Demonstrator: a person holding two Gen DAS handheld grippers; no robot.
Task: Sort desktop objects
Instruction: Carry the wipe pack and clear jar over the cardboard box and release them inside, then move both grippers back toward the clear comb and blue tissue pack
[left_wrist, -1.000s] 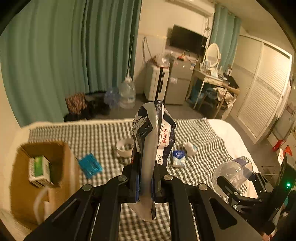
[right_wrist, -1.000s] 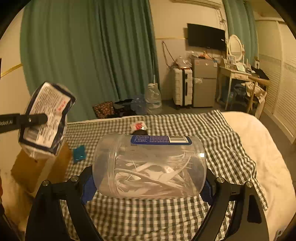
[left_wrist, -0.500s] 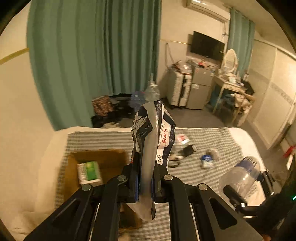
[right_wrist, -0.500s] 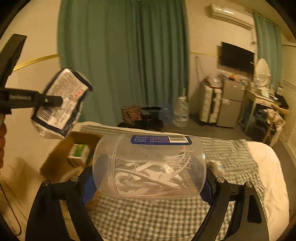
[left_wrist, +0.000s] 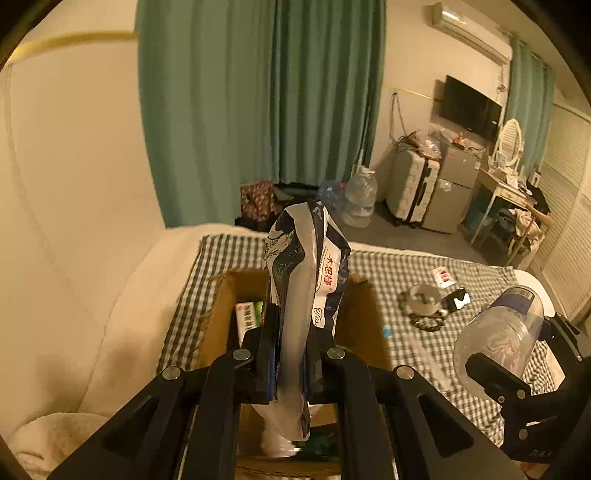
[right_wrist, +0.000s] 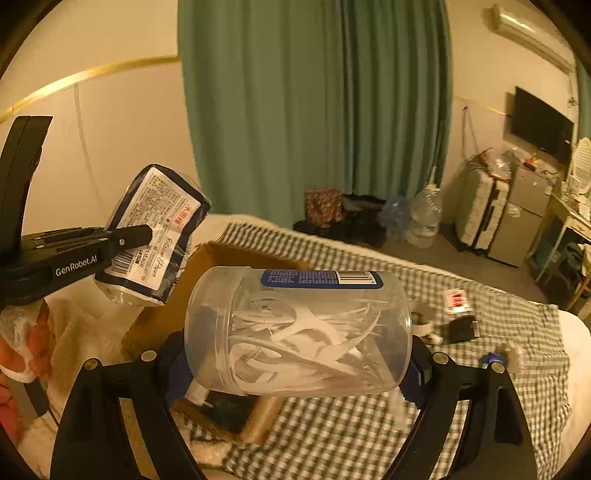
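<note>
Tissue pack (left_wrist: 308, 295) upright in left tongs (left_wrist: 291, 354); jar (right_wrist: 299, 332) sideways, clamped by right tongs (right_wrist: 295, 360)

Both tools are matte black. The left claw (left_wrist: 291, 363) has two broad angled arms, each with triangular cut-outs and two round silver screw heads, ending in flat black fingers lined with blue pads. Seen from the right wrist view, its side carries white "GenRobot.AI" lettering and a small screw just ahead of that lettering. The right claw (right_wrist: 297, 363) repeats the build: black arms, silver screws, blue pads. Below the lettering, a hand (right_wrist: 22, 343) wears a white fuzzy cuff.
</note>
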